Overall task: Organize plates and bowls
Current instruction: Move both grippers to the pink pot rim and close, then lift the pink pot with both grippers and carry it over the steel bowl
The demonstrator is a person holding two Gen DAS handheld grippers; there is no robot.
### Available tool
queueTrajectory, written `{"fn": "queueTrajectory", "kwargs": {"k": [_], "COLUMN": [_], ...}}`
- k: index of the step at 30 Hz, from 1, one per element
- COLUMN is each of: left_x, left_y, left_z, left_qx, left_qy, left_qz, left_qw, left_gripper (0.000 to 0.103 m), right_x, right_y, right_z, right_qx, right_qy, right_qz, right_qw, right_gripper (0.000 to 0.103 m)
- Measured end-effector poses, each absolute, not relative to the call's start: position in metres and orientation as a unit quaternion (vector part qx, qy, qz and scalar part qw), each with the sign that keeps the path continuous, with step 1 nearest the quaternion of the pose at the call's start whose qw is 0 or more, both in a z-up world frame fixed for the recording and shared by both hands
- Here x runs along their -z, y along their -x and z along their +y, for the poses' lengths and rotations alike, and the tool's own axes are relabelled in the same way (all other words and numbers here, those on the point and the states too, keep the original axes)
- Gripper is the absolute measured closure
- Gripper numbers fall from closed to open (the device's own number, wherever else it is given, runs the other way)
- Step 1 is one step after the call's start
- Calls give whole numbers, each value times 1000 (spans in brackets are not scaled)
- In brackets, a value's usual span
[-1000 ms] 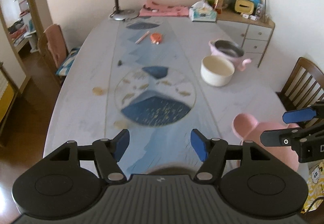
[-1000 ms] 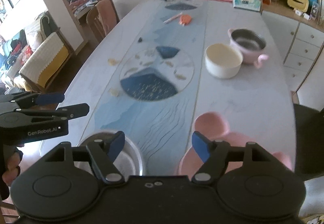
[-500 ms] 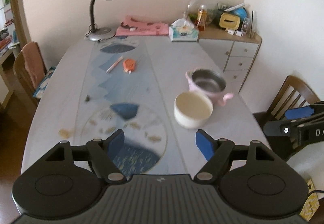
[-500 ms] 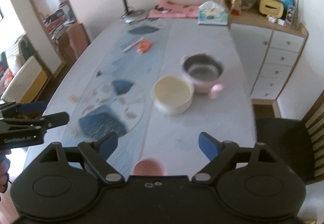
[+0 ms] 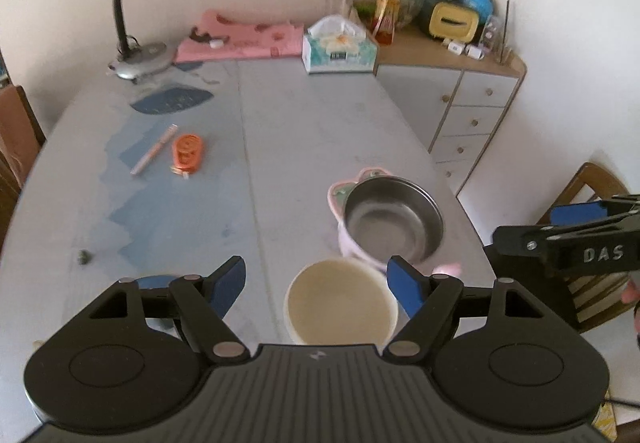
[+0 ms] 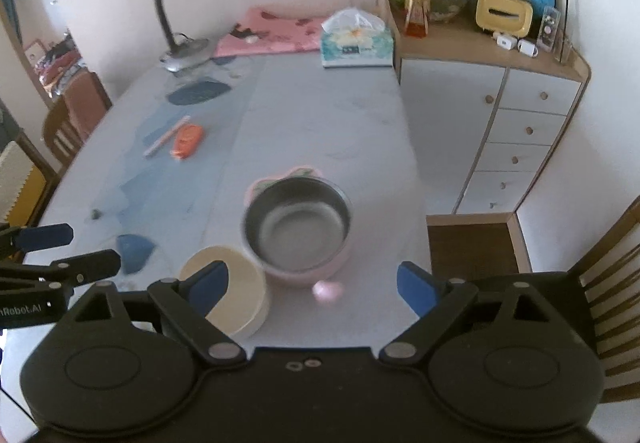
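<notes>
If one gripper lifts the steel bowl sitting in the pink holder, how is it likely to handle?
The steel bowl looks thin-walled, so probably light and rigid. Its polished wall may slip in a pinch on the rim. It nests inside the pink holder, which could lift along or tip; the cream bowl standing close beside it leaves little room on that side.

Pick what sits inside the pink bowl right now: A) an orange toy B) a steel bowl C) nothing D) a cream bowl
B: the steel bowl is nested in the pink bowl, while the cream bowl stands beside it on the table.
</notes>
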State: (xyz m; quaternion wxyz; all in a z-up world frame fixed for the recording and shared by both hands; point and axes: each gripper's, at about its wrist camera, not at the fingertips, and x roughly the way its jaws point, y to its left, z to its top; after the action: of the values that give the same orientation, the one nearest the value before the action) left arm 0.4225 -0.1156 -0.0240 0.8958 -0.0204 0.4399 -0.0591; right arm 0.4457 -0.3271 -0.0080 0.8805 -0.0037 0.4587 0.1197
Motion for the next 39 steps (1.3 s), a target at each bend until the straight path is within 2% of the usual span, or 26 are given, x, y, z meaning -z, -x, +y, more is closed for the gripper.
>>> {"fn": "queueTrajectory", "kwargs": {"k": [4, 14, 17, 19, 23, 26, 27, 30, 32, 39], "left_x": [50, 111, 125, 130, 138, 141, 141, 141, 139, 131], "left_y": [-462, -527, -536, -540, -544, -545, -545, -547, -547, -544], "left_z": [-133, -152, -155, -159, -164, -167, -167, -170, -172, -176], "left_qx": [51, 20, 24, 25, 30, 28, 28, 32, 31, 25], "left_qy": [22, 29, 37, 34, 29, 24, 22, 23, 21, 24], "left_qz": [456, 503, 518, 523, 531, 534, 534, 536, 534, 528], "left_qw": [889, 864, 854, 852, 847, 845, 845, 843, 844, 848], "left_gripper": [26, 27, 42, 43, 68, 75, 82, 92, 95, 96], "right_x": [35, 93, 101, 104, 109, 110, 110, 108, 107, 99], "right_y": [-484, -534, -539, -540, -541, -543, -544, -544, -543, -540], "right_z": [-330, -328, -323, -321, -318, -318, -318, -317, -315, -317], "right_qx": [-112, -114, -120, -124, -126, -123, -122, -119, -117, -100], "right_qy": [2, -1, 5, 5, 13, 10, 10, 13, 19, 19], "right_qz": [480, 520, 525, 529, 533, 535, 536, 533, 531, 523], "right_qw": [870, 846, 843, 840, 837, 836, 835, 837, 839, 846], "right_gripper": [15, 33, 40, 46, 61, 70, 75, 84, 91, 94]}}
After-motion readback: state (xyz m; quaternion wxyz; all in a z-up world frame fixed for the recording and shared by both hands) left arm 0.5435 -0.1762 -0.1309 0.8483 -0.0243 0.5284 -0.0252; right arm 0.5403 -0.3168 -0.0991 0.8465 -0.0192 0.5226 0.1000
